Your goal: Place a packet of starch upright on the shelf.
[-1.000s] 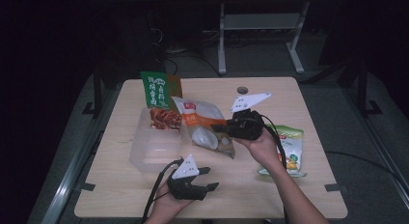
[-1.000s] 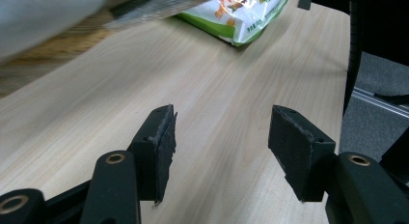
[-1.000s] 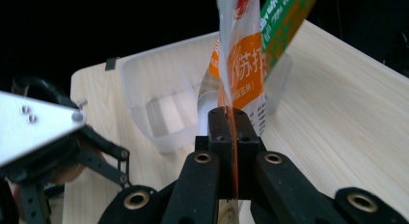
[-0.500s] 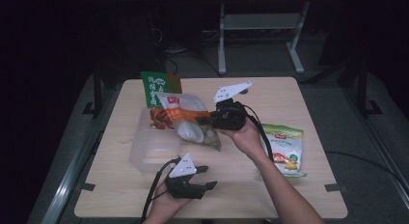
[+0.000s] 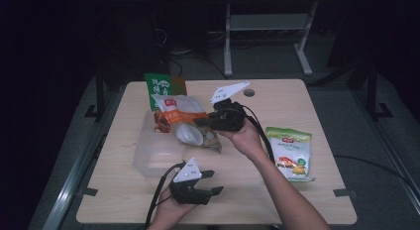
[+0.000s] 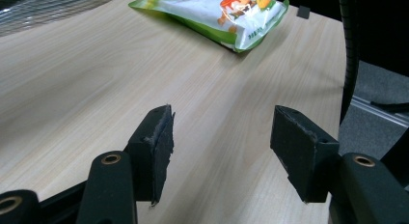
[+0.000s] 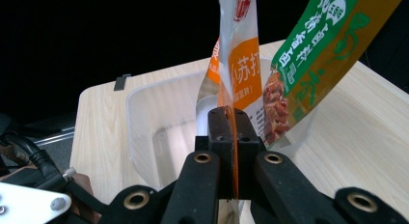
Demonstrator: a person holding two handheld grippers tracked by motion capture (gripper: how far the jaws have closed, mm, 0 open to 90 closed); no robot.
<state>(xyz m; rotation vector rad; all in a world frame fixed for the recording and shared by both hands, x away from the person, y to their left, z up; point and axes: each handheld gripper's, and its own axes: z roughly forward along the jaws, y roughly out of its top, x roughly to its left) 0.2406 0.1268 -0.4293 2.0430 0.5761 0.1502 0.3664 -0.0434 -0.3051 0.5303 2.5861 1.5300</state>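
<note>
My right gripper [image 5: 204,122] is shut on the edge of an orange-and-white snack bag [image 5: 179,119], which hangs over a clear plastic bin [image 5: 152,155] at the table's left. In the right gripper view the two pads [image 7: 230,132] pinch the orange-and-white snack bag [image 7: 240,64] above the clear bin [image 7: 159,122]. A green snack bag [image 5: 160,86] leans at the bin's far end, and in the right gripper view the green bag [image 7: 313,50] is just right of the held one. My left gripper [image 5: 210,183] rests near the front edge, open and empty [image 6: 222,137].
A green-and-white bag [image 5: 292,153] lies flat on the wooden table [image 5: 297,106] at the right; the left gripper view has this bag [image 6: 217,14] ahead of the jaws. Dark floor and a metal frame [image 5: 267,27] lie beyond the far edge.
My right gripper has carried the orange-and-white bag leftward, from the table's middle to over the bin. The left gripper has stayed where it was.
</note>
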